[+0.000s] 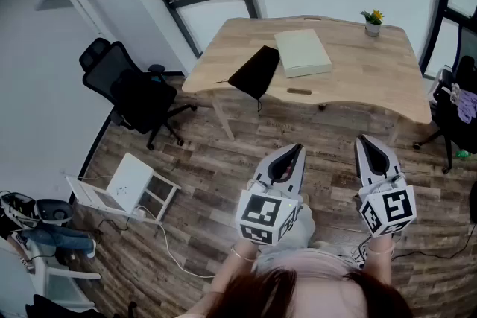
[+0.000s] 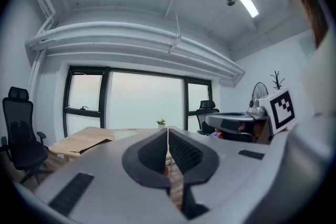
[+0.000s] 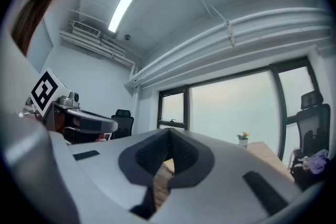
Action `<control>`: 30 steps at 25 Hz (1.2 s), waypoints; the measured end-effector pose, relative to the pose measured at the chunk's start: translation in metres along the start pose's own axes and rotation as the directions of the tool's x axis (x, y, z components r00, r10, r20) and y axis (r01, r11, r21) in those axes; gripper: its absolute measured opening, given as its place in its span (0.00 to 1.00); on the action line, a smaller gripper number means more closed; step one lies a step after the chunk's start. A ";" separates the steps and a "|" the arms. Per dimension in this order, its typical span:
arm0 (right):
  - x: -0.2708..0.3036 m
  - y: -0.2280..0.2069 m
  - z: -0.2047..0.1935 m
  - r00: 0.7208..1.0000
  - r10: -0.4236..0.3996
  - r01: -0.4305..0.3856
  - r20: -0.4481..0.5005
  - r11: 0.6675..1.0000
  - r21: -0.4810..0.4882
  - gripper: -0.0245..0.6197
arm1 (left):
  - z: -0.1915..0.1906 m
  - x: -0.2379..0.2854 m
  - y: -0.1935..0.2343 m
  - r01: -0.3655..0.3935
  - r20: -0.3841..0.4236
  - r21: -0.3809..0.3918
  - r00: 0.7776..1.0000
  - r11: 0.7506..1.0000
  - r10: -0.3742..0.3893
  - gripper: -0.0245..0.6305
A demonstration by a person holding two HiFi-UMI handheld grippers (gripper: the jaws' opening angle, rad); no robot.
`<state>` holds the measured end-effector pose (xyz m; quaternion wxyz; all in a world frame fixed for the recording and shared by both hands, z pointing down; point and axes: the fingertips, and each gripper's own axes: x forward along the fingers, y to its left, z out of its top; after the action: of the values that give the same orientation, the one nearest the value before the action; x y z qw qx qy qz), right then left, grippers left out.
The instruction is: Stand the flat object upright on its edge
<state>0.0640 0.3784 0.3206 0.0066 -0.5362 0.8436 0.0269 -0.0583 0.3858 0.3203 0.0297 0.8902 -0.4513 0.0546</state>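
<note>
The task had not yet been begun. Both grippers were held out over the wooden floor, well apart from the table (image 1: 373, 74), which lay at 12 o'clock from them in the head view.

The left gripper (image 1: 299, 148) was seen with its jaws drawn fully together, and nothing was caught between them in the left gripper view (image 2: 168, 131). The right gripper (image 1: 361, 139) was likewise closed tight on nothing, as the right gripper view (image 3: 169, 131) showed.

On the table two flat things were found, both lying flat. A pale flat box (image 1: 302, 51) rested near the middle of the top. At its 8 o'clock, just beside it, a black flat pad (image 1: 255, 71) lay with one corner over the table's near edge. Which of the two was meant by the task could not be told. A small potted plant (image 1: 373, 21) stood at 2 o'clock from the box, near the far edge.

Everything was judged to remain: the table to be approached, the flat object to be gripped, raised onto its edge, and left standing.
</note>
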 end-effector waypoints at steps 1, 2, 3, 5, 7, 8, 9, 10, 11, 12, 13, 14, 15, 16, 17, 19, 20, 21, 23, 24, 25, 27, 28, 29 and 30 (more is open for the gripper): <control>0.003 -0.002 0.000 1.000 -0.007 0.007 0.002 1.000 0.004 0.04 | 0.001 0.003 0.002 0.001 -0.001 -0.001 1.000 1.000 -0.001 0.06; 0.006 -0.003 0.000 1.000 -0.014 0.014 0.003 1.000 0.007 0.04 | 0.001 0.006 0.003 0.001 -0.001 -0.001 1.000 1.000 -0.001 0.06; 0.008 -0.005 0.001 1.000 -0.021 0.021 0.002 1.000 0.007 0.04 | 0.002 0.008 0.005 0.002 -0.002 -0.002 1.000 1.000 -0.002 0.06; 0.013 -0.007 0.001 1.000 -0.030 0.030 0.000 1.000 0.002 0.04 | 0.002 0.014 0.007 0.007 -0.005 -0.006 1.000 1.000 -0.007 0.06; 0.018 -0.009 -0.002 1.000 -0.022 0.022 0.007 1.000 0.001 0.04 | 0.001 0.020 0.009 0.013 -0.010 -0.009 1.000 1.000 -0.013 0.06; 0.020 -0.009 -0.004 1.000 -0.014 0.014 0.008 1.000 0.002 0.04 | 0.001 0.023 0.010 0.015 -0.012 -0.009 1.000 1.000 -0.015 0.06; 0.023 -0.009 -0.005 1.000 -0.007 0.007 0.005 1.000 0.004 0.04 | 0.000 0.026 0.012 0.016 -0.014 -0.008 1.000 1.000 -0.016 0.06; 0.026 -0.010 -0.007 1.000 -0.003 0.003 -0.001 1.000 0.006 0.04 | 0.000 0.030 0.013 0.017 -0.016 -0.007 1.000 1.000 -0.017 0.06; 0.029 -0.012 -0.009 1.000 0.000 0.000 -0.009 1.000 0.009 0.04 | 0.000 0.034 0.015 0.018 -0.019 -0.006 1.000 1.000 -0.018 0.06; 0.033 -0.013 -0.010 1.000 0.004 -0.004 -0.017 1.000 0.015 0.04 | 0.000 0.038 0.017 0.019 -0.023 -0.007 1.000 1.000 -0.019 0.06; 0.036 -0.015 -0.012 1.000 0.008 -0.008 -0.025 1.000 0.023 0.04 | -0.001 0.043 0.019 0.022 -0.027 -0.006 0.999 1.000 -0.022 0.06; 0.039 -0.017 -0.013 1.000 0.012 -0.011 -0.028 0.999 0.034 0.04 | -0.001 0.047 0.021 0.025 -0.030 -0.005 0.999 1.000 -0.025 0.06; 0.043 -0.019 -0.013 1.000 0.014 -0.013 -0.027 0.999 0.047 0.04 | -0.001 0.051 0.023 0.029 -0.032 -0.004 0.999 1.000 -0.029 0.06; 0.047 -0.022 -0.013 1.000 0.014 -0.012 -0.023 0.998 0.060 0.04 | -0.001 0.055 0.025 0.032 -0.033 -0.004 0.999 0.999 -0.032 0.06; 0.051 -0.025 -0.013 1.000 0.013 -0.012 -0.018 0.997 0.075 0.04 | 0.000 0.059 0.027 0.035 -0.032 -0.004 0.999 0.999 -0.035 0.06; 0.060 -0.030 -0.015 1.000 0.021 -0.019 -0.012 0.994 0.112 0.04 | -0.001 0.068 0.034 0.037 -0.026 -0.010 0.999 0.999 -0.038 0.06; 0.065 -0.033 -0.016 1.000 0.028 -0.026 -0.008 0.991 0.130 0.04 | -0.002 0.073 0.039 0.033 -0.023 -0.017 0.999 0.999 -0.034 0.06; 0.071 -0.035 -0.016 0.999 0.032 -0.031 -0.004 0.989 0.143 0.04 | -0.003 0.077 0.046 0.025 -0.024 -0.028 0.999 0.999 -0.025 0.06; 0.083 -0.038 -0.017 1.000 0.032 -0.031 -0.001 0.990 0.137 0.04 | -0.005 0.085 0.060 0.006 -0.029 -0.052 1.000 0.999 -0.008 0.06; 0.089 -0.041 -0.018 1.000 0.026 -0.025 -0.006 0.993 0.120 0.04 | -0.005 0.089 0.065 -0.001 -0.031 -0.059 1.000 0.998 -0.001 0.06; 0.095 -0.045 -0.020 1.000 0.017 -0.015 -0.017 0.995 0.098 0.04 | -0.005 0.094 0.070 -0.007 -0.032 -0.061 0.999 0.998 0.005 0.06; 0.107 -0.050 -0.024 0.999 0.003 0.000 -0.042 0.998 0.067 0.04 | -0.005 0.104 0.078 -0.015 -0.037 -0.059 0.999 0.998 0.013 0.06; 0.114 -0.053 -0.027 0.999 0.002 0.001 -0.049 0.998 0.061 0.04 | -0.005 0.109 0.081 -0.016 -0.039 -0.057 0.999 0.998 0.014 0.06; 0.121 -0.054 -0.029 0.999 0.004 -0.001 -0.052 0.998 0.060 0.04 | -0.005 0.114 0.085 -0.016 -0.042 -0.055 0.999 0.998 0.014 0.06; 0.128 -0.056 -0.030 0.998 0.008 -0.005 -0.055 0.998 0.060 0.04 | -0.004 0.120 0.088 -0.015 -0.044 -0.055 0.999 0.998 0.012 0.06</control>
<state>0.0609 0.2378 0.3429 -0.0007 -0.5335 0.8457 -0.0130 -0.0593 0.2385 0.3394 0.0638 0.8845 -0.4579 0.0615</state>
